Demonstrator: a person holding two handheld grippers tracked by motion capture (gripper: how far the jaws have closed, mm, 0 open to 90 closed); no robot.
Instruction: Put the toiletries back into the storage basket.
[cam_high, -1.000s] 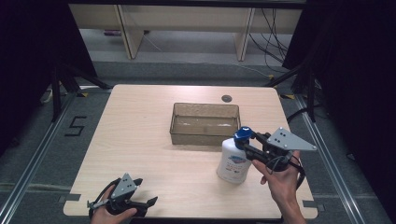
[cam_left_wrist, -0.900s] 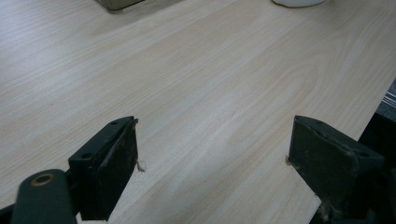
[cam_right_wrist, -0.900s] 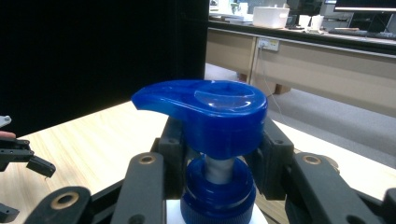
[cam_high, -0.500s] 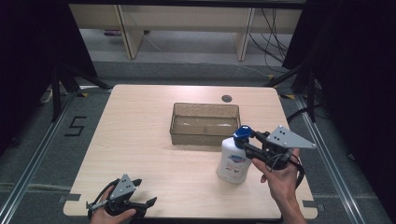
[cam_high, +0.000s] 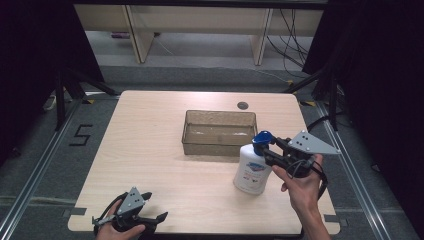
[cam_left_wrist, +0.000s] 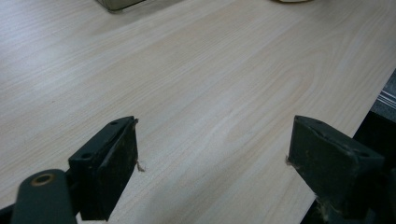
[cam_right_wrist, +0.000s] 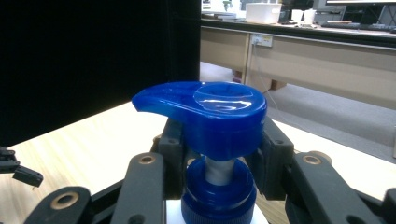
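Note:
A white pump bottle (cam_high: 251, 171) with a blue pump head (cam_high: 262, 137) stands upright on the table (cam_high: 150, 150), in front of the clear bin's right end. My right gripper (cam_high: 268, 151) reaches in from the right and is shut on the bottle's neck just under the pump head. In the right gripper view the pump head (cam_right_wrist: 210, 106) sits above the gripper (cam_right_wrist: 218, 163), whose pads (cam_right_wrist: 172, 151) press the neck from both sides. My left gripper (cam_high: 152, 220) rests at the table's front left edge. Its jaws stand wide apart over bare wood (cam_left_wrist: 212, 158).
A clear rectangular bin (cam_high: 219, 132) stands at the middle of the table, holding nothing I can make out. A small dark round grommet (cam_high: 243, 105) sits behind it. Black curtains flank the table, and desks (cam_high: 200, 30) stand beyond it.

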